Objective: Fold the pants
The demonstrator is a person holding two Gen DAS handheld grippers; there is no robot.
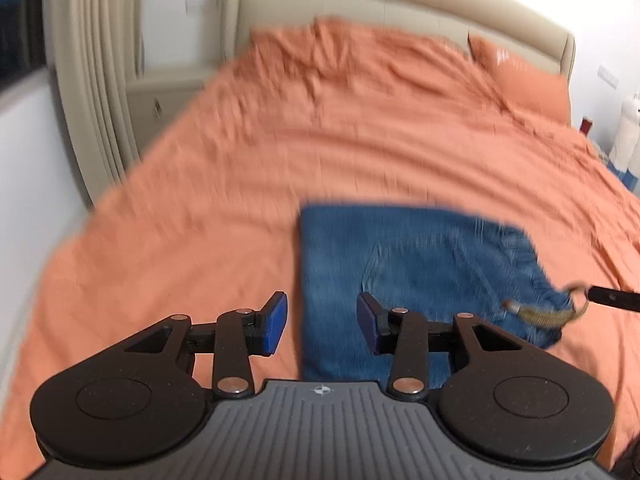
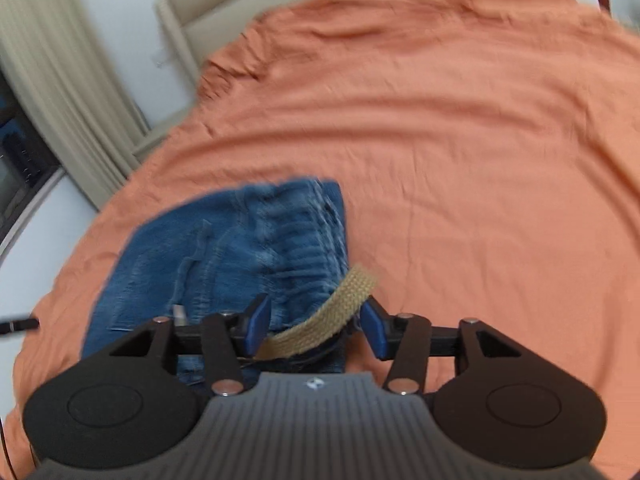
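My right gripper [image 2: 316,326] and left gripper [image 1: 322,322] gape empty over the folded pants [image 1: 400,272] at lower centre — the loose tan drawstring [image 2: 320,320] could snag a pad and undo the fold.

The pants [image 1: 416,276] are blue denim, folded into a compact, roughly rectangular bundle lying flat on the orange bedsheet [image 1: 280,152]. From my left wrist they sit at about four o'clock, with a straight folded edge on the left and a far edge running across — the right end is rumpled. There a tan woven belt [image 2: 320,320] trails off the gathered waistband, which from my right wrist shows at nine o'clock.
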